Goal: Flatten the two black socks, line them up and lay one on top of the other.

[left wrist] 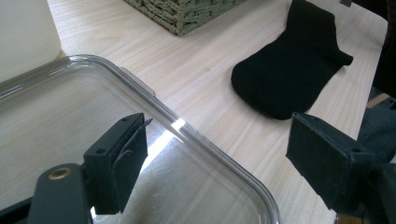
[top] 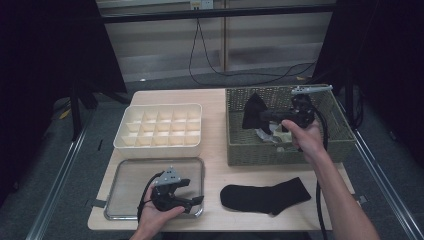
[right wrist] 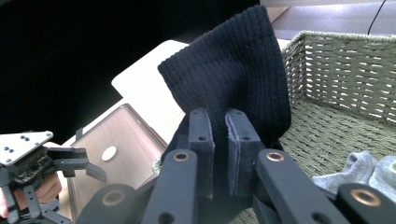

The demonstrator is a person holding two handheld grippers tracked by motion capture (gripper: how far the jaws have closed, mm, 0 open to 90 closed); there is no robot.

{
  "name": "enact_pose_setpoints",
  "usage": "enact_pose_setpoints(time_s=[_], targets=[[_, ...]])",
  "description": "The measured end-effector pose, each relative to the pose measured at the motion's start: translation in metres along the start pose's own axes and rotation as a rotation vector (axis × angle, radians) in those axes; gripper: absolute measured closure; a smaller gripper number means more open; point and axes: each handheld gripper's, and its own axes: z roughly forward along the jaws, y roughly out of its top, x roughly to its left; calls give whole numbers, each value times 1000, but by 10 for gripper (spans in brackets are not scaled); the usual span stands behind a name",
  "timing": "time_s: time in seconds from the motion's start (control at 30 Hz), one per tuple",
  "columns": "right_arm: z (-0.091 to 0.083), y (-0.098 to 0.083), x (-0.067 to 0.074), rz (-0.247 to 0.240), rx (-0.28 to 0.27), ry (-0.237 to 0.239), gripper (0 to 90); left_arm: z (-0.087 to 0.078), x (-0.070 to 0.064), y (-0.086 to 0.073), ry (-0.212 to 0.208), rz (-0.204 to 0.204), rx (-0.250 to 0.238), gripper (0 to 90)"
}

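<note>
Left gripper (top: 196, 201) waits low, right gripper (top: 263, 116) lifts a sock.
Nearest, over the clear tray (top: 125, 172), the left jaws gape with nothing inside; one black sock (top: 265, 196) lies flat on the desk (top: 215, 150) to their right. Farther off, the right jaws pinch another black sock (right wrist: 238, 79) hanging above the basket (top: 240, 150).

No writing, label, brand, number or sign can be read anywhere in these views.
</note>
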Motion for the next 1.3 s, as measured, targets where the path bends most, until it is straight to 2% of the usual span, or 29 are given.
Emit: enact_pose_setpoints(time_s=[0.27, 0.37, 0.5, 0.77, 0.9, 1.07, 1.1, 1.3], targets=[[-8, 2, 7, -3, -23, 14, 822, 3, -1, 1, 4, 6, 5, 199], [-13, 3, 15, -25, -39, 16, 822, 2, -2, 2, -16, 19, -14, 182], [-20, 5, 26, -41, -59, 28, 822, 3, -2, 2, -14, 18, -16, 178], [-26, 5, 38, -46, -66, 44, 822, 2, -2, 1, -5, 4, -28, 178], [-30, 3, 46, -48, -80, 53, 822, 1, 0, -1, 7, -13, -31, 178], [-38, -2, 58, -65, -112, 76, 821, 1, 0, 0, 14, -8, -18, 178], [-41, -5, 64, -74, -124, 78, 821, 1, 0, 0, 15, -6, -14, 179], [-45, -14, 77, -91, -112, 76, 821, 2, 0, -1, 18, -16, -11, 189]])
